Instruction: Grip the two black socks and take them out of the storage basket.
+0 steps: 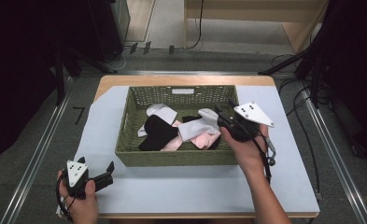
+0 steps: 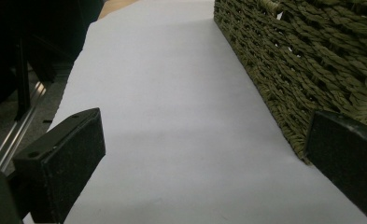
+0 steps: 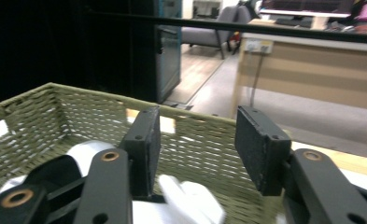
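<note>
Resting low on the white table cover point(image 1: 190, 186), the left gripper point(image 1: 107, 173) sits in the person's left hand point(image 1: 81, 198) with its jaws spread wide and nothing between them. In the left gripper view, bare cover stretches ahead between the jaws, and the woven wall of the olive wicker basket point(image 2: 312, 56) stands just beside the far jaw, apart from it.

Ahead and to that gripper's right, inside the basket point(image 1: 172, 156), lies a loose heap of socks: a black sock point(image 1: 158, 133) nearest, a white sock point(image 1: 162, 112) behind it, pink socks point(image 1: 202, 139) farther on, and another white sock point(image 1: 200, 125) draped over them.

Over the heap's far end hangs the right gripper point(image 1: 221, 116), held by the right hand point(image 1: 246, 147) above the basket's right wall. Its jaws stand parted and hold nothing; in the right gripper view the white sock point(image 3: 190, 203) lies just below and ahead of them, blurred, with the basket's back wall point(image 3: 200, 140) beyond.

By my reading, the work has barely started: every sock is in the basket, none lies out on the cover, and the first grasp is not yet made.
</note>
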`<state>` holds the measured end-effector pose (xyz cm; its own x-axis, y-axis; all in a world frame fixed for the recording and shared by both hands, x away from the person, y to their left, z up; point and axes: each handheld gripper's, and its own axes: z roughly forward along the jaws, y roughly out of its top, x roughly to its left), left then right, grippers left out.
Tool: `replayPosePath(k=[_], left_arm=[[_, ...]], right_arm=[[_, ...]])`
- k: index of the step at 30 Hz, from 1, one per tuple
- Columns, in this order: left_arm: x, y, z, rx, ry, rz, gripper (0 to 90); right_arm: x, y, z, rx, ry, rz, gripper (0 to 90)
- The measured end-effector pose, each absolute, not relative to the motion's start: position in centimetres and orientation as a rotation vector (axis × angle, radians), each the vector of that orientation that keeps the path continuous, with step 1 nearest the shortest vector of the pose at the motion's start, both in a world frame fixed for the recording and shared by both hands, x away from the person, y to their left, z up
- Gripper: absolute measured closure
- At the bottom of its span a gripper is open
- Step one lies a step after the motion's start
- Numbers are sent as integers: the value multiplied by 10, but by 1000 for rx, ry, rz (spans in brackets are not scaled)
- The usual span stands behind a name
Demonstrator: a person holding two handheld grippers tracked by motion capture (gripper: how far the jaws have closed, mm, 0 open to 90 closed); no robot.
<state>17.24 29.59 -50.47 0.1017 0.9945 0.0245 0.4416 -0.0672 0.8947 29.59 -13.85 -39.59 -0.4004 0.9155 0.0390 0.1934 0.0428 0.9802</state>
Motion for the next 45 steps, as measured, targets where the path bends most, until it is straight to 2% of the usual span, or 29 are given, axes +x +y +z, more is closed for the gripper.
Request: replayPosePath(k=[2, 7, 16, 19, 21, 25, 28, 31, 32, 33, 36, 45], left_arm=[[173, 296, -505, 1621, 1442, 918, 0], [172, 296, -505, 1619, 1437, 918, 0], [172, 296, -505, 1622, 1433, 916, 0], [172, 296, -505, 1621, 1433, 915, 0], [172, 296, -505, 1619, 1433, 917, 0], [172, 296, -505, 1619, 1430, 912, 0], [172, 296, -505, 1625, 1431, 909, 0], [172, 296, -505, 1624, 1429, 909, 0], [172, 296, -505, 1625, 1429, 908, 0], [172, 296, -505, 1625, 1429, 908, 0], [172, 296, -505, 1625, 1427, 905, 0], [172, 296, -505, 1623, 1426, 908, 0]], right_arm=[[309, -125, -401, 1143, 1706, 1423, 601], [330, -106, -409, 1187, 1792, 1436, 642], [352, -81, -427, 1235, 1955, 1357, 649], [358, -79, -436, 1236, 1985, 1233, 599], [365, -84, -441, 1262, 1931, 1145, 520], [369, -89, -449, 1332, 1965, 1054, 480], [372, -87, -456, 1329, 2033, 958, 482], [376, -88, -461, 1374, 2102, 877, 618], [377, -89, -460, 1390, 2138, 834, 790], [377, -89, -459, 1401, 2148, 822, 857], [375, -91, -450, 1397, 2108, 849, 885], [357, -111, -426, 1324, 1653, 898, 884]])
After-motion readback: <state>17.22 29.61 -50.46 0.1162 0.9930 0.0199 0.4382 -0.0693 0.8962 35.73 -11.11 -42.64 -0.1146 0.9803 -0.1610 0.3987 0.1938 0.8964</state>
